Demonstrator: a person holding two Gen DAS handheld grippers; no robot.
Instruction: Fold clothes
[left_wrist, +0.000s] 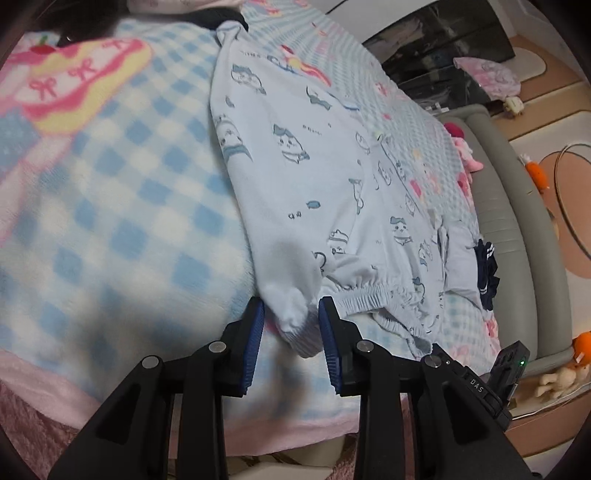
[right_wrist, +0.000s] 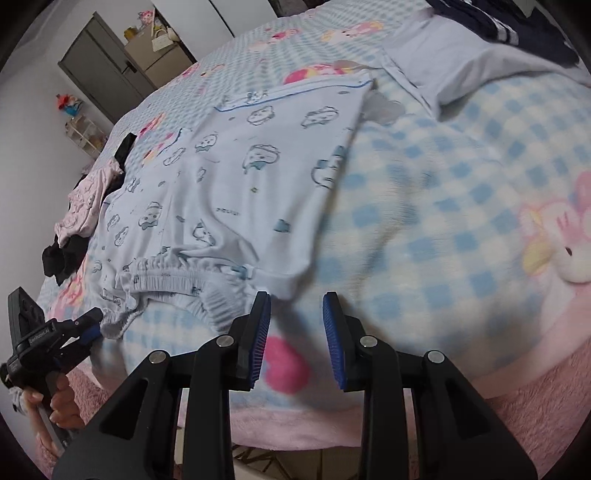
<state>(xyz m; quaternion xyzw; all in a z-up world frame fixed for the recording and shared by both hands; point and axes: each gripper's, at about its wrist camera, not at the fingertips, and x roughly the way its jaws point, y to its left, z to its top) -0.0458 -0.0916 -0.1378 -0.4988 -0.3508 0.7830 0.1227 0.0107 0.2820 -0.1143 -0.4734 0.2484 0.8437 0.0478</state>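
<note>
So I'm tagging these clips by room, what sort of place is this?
Most likely a home bedroom: a bed spread with a blue checked blanket, light blue printed pajama pants laid out on it, and a grey cabinet against the wall.

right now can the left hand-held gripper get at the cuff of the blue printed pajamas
Probably yes: the left hand-held gripper is open with the cuff of the pajamas already between its fingers, nothing in the way.

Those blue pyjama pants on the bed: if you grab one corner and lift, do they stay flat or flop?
Probably flop: the pants lie limp, and their elastic waistband is bunched. They look like thin fabric, so likely light. On the fuzzy blanket they may drag rather than slide.
</note>
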